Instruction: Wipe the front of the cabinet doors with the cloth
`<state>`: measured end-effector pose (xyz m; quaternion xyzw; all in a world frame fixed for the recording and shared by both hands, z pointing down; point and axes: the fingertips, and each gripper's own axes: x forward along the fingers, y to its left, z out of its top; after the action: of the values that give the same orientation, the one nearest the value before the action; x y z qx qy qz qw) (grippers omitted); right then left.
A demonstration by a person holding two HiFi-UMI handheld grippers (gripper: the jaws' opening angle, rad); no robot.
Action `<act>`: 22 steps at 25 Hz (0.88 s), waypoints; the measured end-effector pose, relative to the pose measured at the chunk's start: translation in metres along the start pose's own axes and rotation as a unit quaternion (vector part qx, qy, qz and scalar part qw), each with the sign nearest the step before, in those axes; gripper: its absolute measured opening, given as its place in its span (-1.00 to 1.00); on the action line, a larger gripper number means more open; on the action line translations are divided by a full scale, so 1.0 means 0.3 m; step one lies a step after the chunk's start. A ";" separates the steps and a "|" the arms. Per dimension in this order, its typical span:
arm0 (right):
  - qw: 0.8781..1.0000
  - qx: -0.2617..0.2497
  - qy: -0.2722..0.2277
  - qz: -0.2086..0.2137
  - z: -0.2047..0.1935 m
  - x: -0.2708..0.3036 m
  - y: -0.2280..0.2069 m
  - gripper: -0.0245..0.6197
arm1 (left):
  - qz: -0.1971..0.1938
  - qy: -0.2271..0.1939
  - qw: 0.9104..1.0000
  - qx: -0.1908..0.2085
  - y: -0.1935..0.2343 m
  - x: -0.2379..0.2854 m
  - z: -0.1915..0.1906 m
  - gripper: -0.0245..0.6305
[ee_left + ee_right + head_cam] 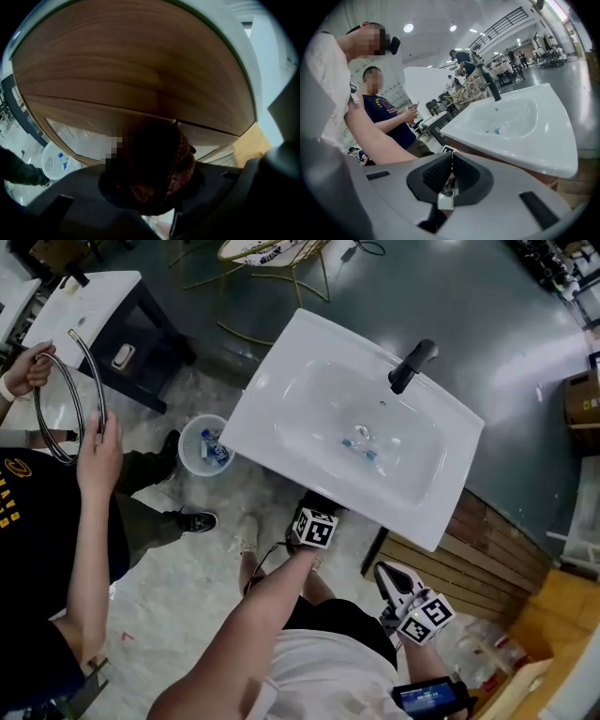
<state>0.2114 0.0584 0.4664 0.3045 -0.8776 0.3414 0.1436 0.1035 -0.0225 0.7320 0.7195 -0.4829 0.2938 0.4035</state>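
Pale floor point(178, 582) — white basket point(188, 456) and sink vanity point(281, 362) on it.

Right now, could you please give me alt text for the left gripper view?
The left claw grips a dark brown cloth close before a wooden cabinet door; a white basket stands at lower left.

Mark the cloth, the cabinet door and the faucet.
cloth point(161, 171), left gripper view, its bunched middle.
cabinet door point(131, 70), left gripper view, bare wood front.
faucet point(413, 365), head view, its black spout.
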 end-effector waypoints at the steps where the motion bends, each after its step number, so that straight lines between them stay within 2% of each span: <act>1: 1.000 -0.002 -0.001 0.003 0.008 0.000 -0.007 -0.88 | 0.005 -0.002 1.000 -0.003 0.003 0.003 -0.001 -0.43; 5: 1.000 -0.010 -0.004 0.011 0.023 -0.013 -0.045 -0.88 | 0.018 -0.014 1.000 -0.005 -0.014 0.012 0.001 -0.43; 8: 1.000 -0.014 -0.003 0.014 0.028 -0.035 -0.073 -0.88 | 0.005 -0.016 1.000 0.003 -0.093 0.030 0.000 -0.44; 12: 1.000 -0.016 -0.012 0.014 0.043 -0.067 -0.094 -0.88 | 0.002 -0.019 1.000 -0.016 -0.179 0.058 -0.011 -0.43; 16: 1.000 -0.016 -0.017 0.006 0.045 -0.106 -0.120 -0.88 | -0.010 -0.022 1.000 -0.002 -0.274 0.081 0.000 -0.44; 22: 1.000 -0.005 -0.022 -0.005 0.013 -0.144 -0.153 -0.88 | -0.010 -0.023 1.000 0.000 -0.309 0.110 -0.011 -0.43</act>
<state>0.2737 0.0477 0.4672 0.3156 -0.8805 0.3298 0.1278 0.2016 -0.0153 0.7329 0.7306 -0.4852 0.2731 0.3952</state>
